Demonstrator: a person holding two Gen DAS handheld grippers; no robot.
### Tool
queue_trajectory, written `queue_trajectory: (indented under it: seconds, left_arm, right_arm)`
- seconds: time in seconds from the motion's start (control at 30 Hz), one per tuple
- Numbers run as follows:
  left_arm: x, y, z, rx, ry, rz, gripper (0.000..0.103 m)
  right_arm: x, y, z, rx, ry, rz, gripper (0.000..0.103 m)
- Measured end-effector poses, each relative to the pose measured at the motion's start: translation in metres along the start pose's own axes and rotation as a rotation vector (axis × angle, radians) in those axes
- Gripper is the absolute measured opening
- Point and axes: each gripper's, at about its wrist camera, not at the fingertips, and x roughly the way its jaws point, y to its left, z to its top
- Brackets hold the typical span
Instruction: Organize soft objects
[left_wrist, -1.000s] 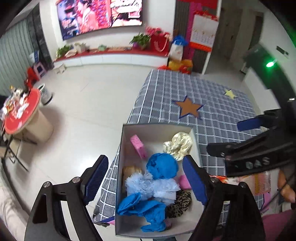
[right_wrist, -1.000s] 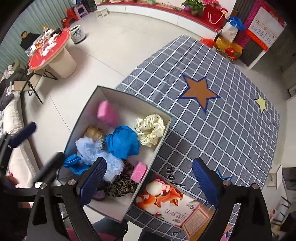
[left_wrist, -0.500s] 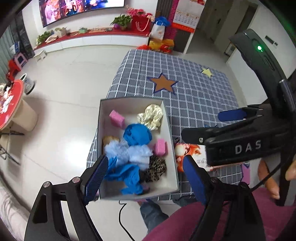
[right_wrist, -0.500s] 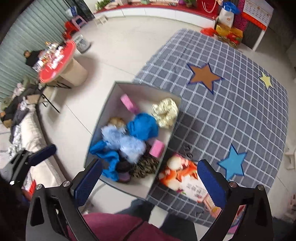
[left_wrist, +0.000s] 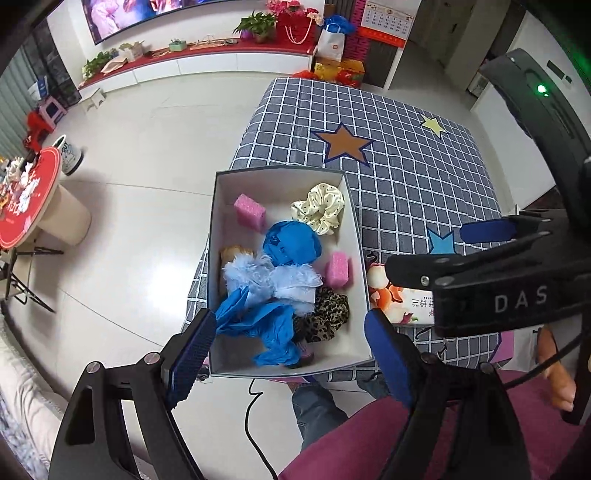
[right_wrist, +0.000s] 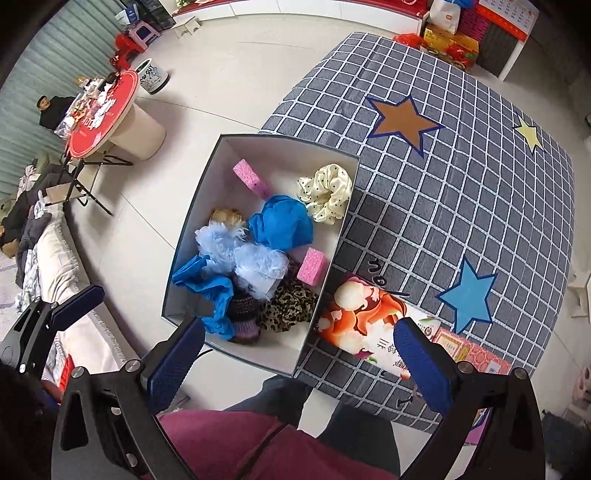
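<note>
soft objects fill the white box (left_wrist: 354, 236) at the centre of both frames, which sits on the near left corner of the grid-patterned cloth (right_wrist: 461, 177). inside it you have a cream dotted scrunchie (left_wrist: 319, 212) at the upper right, a pink sponge (left_wrist: 250, 213) at the upper left, a blue cloth (right_wrist: 280, 226) in the middle, pale blue fluff (right_wrist: 243, 254) below that and a leopard scrunchie (left_wrist: 327, 314) at the lower right. a printed tissue pack (right_wrist: 365, 321) lies just right of the box. your left gripper (left_wrist: 284, 354) and right gripper (right_wrist: 295, 362) both hang above the box's near end, fingers spread wide, holding nothing.
</note>
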Motion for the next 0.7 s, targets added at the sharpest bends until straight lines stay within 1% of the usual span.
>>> queue_trajectory:
  seconds: [0.5,0.7]
  left_arm:
    - [-0.004,0.005,-0.002,0.057,-0.008,-0.014,0.085]
    - [-0.004,0.008,-0.003,0.053,-0.007,-0.023,0.085]
  right_arm:
    - [0.002,0.006,-0.012,0.055,-0.001,-0.011,0.103]
    - [0.004,0.011,-0.013,0.058,0.005,-0.013,0.103]
